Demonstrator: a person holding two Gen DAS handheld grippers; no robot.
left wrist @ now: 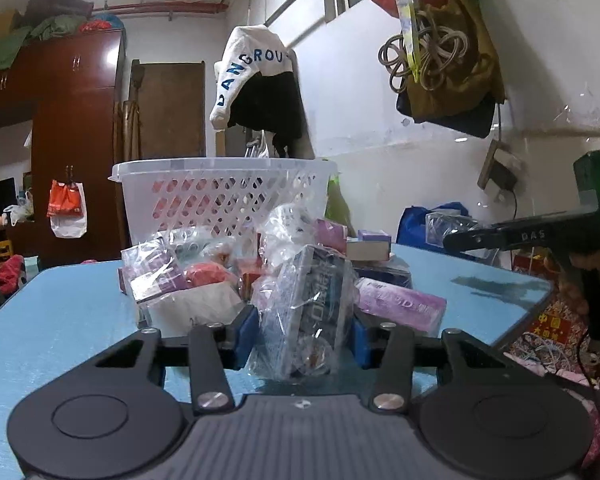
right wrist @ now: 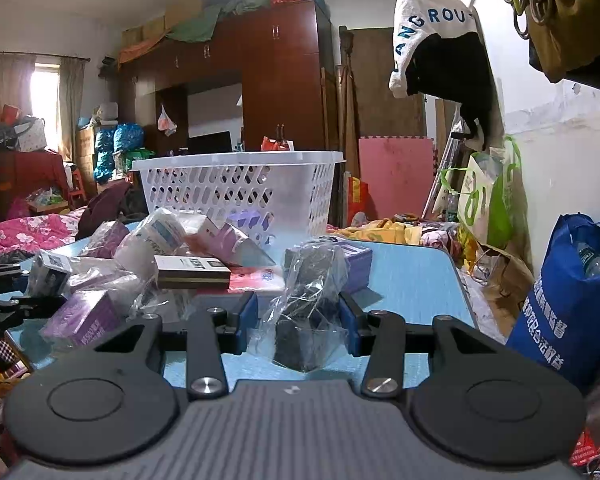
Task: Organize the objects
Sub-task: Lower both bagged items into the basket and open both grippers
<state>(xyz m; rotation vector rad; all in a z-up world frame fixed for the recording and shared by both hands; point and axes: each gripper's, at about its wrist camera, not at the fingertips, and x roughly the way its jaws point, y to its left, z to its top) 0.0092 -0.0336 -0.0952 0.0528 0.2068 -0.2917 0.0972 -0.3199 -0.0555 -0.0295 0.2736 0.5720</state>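
Now both grippers sit low over the blue table (left wrist: 60, 320), each with a bagged item between its pads. Left gripper (left wrist: 305, 336) has narrow jaws around a dark box in a clear bag (left wrist: 312, 304); left pad touches the plastic, right-pad contact unclear. Right gripper (right wrist: 298, 320) is clamped on a bagged black block (right wrist: 304, 320) resting on the table. Loose packets (left wrist: 188, 280) are piled just ahead, white basket (left wrist: 224, 196) behind them.

Packets (left wrist: 228, 280) lie heaped on the table (left wrist: 60, 320), basket (left wrist: 224, 196) behind them.
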